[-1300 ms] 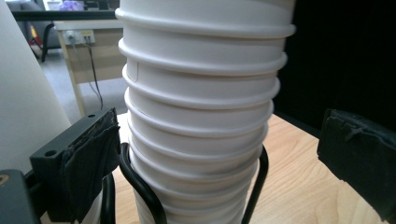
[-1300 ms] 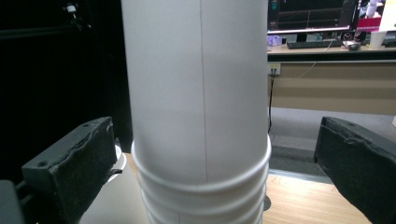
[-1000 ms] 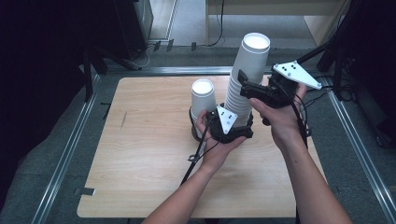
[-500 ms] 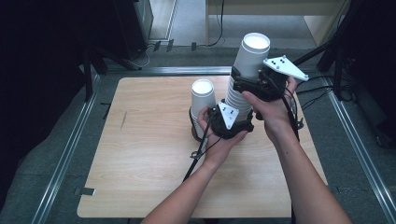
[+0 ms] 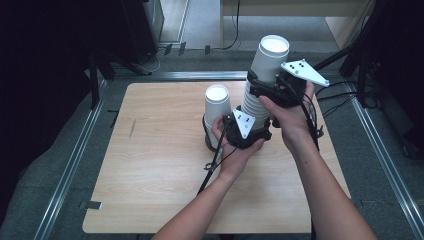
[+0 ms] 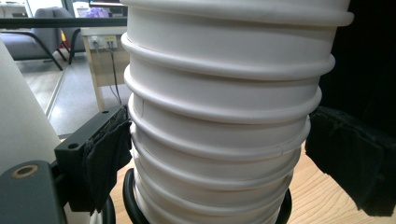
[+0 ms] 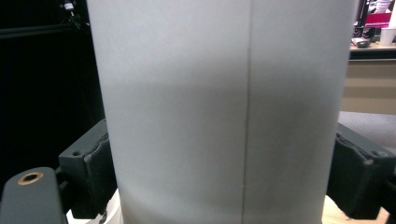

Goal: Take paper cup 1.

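High view: left tongs (image 5: 248, 131) close around the tall white paper cup stack (image 5: 260, 95), right tongs (image 5: 272, 89) grip its plain top cup (image 5: 270, 60); no writing readable

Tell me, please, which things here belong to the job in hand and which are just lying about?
In the job:
- stack of white paper cups
- left gripper, low on the stack
- right gripper, around the top cup

Lying about:
- single white cup beside the stack
- cables off the table
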`<action>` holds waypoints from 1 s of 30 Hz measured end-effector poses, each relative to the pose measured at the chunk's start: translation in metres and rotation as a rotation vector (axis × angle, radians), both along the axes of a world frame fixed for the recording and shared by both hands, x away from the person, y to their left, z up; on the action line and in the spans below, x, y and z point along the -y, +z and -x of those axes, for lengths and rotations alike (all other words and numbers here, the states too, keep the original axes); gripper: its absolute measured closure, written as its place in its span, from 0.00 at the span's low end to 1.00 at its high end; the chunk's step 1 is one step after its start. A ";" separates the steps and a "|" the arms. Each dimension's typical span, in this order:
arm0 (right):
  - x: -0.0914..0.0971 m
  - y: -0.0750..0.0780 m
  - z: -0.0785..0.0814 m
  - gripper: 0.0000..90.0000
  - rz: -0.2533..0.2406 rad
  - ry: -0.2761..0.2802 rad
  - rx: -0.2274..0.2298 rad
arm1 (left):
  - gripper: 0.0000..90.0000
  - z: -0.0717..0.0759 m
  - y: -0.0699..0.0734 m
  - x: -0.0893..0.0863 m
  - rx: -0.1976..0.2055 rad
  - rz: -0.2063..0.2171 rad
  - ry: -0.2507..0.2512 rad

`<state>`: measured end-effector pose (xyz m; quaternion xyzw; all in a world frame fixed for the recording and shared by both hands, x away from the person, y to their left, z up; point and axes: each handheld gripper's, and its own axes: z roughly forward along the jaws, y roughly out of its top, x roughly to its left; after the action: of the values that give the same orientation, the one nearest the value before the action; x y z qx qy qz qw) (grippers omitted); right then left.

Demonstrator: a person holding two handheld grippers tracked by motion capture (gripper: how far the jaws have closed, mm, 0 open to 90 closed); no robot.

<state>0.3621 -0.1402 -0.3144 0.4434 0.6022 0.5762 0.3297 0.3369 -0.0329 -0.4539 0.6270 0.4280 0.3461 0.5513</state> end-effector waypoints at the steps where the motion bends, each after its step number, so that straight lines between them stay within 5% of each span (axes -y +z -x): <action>1: 0.000 0.000 0.000 0.12 -0.001 -0.002 0.002 | 0.09 0.000 0.000 0.000 0.002 0.000 0.000; 30: 0.000 0.019 0.004 0.17 -0.007 -0.020 0.084 | 0.10 0.001 -0.001 -0.002 0.001 -0.002 -0.011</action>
<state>0.3582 -0.1406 -0.2954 0.4261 0.5812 0.5931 0.3589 0.3360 -0.0304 -0.4552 0.6297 0.4239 0.3438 0.5527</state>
